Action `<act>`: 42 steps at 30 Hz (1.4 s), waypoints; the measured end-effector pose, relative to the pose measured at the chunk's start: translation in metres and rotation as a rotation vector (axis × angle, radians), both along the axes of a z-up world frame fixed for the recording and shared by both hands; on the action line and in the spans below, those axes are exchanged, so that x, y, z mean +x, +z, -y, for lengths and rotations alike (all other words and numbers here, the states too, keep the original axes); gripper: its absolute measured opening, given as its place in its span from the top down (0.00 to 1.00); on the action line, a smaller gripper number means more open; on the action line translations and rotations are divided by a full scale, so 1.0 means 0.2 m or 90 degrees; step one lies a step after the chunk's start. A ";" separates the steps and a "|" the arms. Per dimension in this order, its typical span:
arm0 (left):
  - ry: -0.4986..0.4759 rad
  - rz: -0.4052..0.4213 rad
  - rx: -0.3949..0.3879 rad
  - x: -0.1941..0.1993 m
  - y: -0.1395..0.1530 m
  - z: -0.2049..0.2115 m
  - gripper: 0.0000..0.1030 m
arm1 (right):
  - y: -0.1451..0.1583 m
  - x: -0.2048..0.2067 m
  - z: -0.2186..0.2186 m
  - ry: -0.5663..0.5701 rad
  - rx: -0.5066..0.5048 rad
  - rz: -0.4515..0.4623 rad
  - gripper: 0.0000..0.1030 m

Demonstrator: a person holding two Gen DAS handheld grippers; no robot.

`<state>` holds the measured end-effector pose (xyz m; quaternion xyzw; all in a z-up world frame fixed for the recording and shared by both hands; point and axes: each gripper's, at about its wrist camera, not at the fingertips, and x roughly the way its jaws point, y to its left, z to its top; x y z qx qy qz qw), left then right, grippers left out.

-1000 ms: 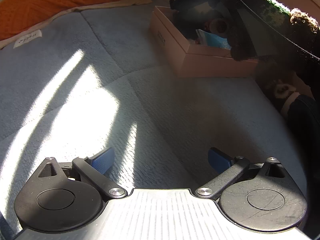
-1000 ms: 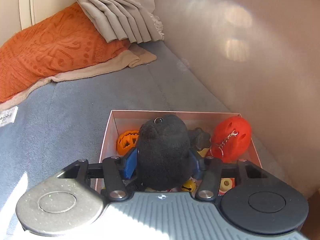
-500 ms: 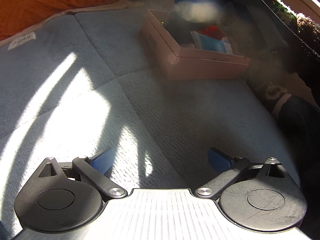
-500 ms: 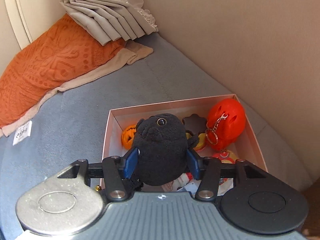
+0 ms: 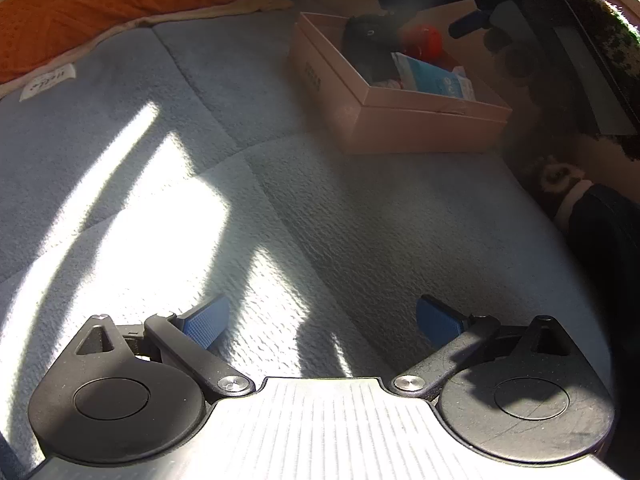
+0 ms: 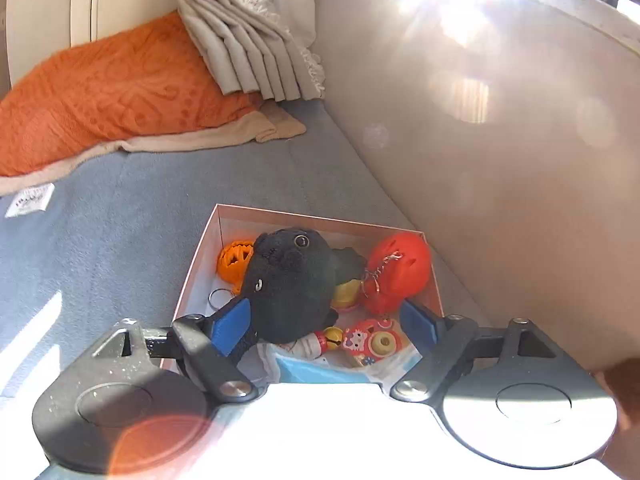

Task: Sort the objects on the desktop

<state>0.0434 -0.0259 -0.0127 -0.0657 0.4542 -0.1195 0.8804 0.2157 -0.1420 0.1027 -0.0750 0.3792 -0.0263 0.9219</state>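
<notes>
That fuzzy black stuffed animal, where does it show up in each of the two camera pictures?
Left wrist view: black plush toy sits top centre-right, small, at the far end of the pink box.
Right wrist view: it fills the middle of the box, just beyond the open right gripper.
Shared landmark: the red round toy beside it.

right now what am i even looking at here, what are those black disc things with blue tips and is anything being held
Those are two hand-held grippers a person carries, each with a fisheye camera looking along its blue-padded fingers. One picture is from the left gripper, open over a bare grey blanket. The other is from the right gripper, above a pink box. Its jaws have just been opening, and the black plush toy now lies in the box, no longer clamped. Beside it sit an orange pumpkin, a red keychain toy and small trinkets. Nothing is held.
</notes>
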 end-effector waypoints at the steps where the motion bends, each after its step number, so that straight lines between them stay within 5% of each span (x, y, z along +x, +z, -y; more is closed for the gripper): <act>1: 0.001 0.002 0.001 0.00 0.00 0.00 0.01 | 0.03 -0.07 0.02 0.002 0.006 0.011 0.12; 4: 0.005 0.012 0.004 -0.01 0.01 -0.01 0.00 | 0.09 -0.31 0.06 0.010 -0.002 0.037 0.00; 7: 0.013 0.026 0.014 -0.02 0.03 -0.02 0.00 | 0.05 -0.55 0.08 0.016 0.021 0.008 0.00; 13: 0.048 0.062 0.042 -0.04 0.05 -0.05 0.00 | -0.28 -0.93 0.03 -0.012 0.071 -0.117 0.00; 16: 0.066 0.077 0.054 -0.06 0.07 -0.07 0.00 | -0.43 -1.04 -0.02 -0.041 0.040 -0.132 0.00; 21: 0.085 0.089 0.067 -0.07 0.07 -0.10 0.00 | -0.54 -1.06 -0.07 0.020 -0.057 -0.037 0.00; 27: 0.077 0.098 0.065 -0.07 0.06 -0.09 0.00 | -0.61 -1.05 0.13 -0.001 0.117 0.006 0.00; 33: 0.068 0.100 0.072 -0.07 0.05 -0.08 0.00 | -0.62 -1.13 0.08 -0.053 0.089 0.045 0.00; 42: 0.045 0.093 0.081 -0.07 0.03 -0.04 0.00 | -0.65 -1.15 0.07 -0.040 0.077 0.070 0.00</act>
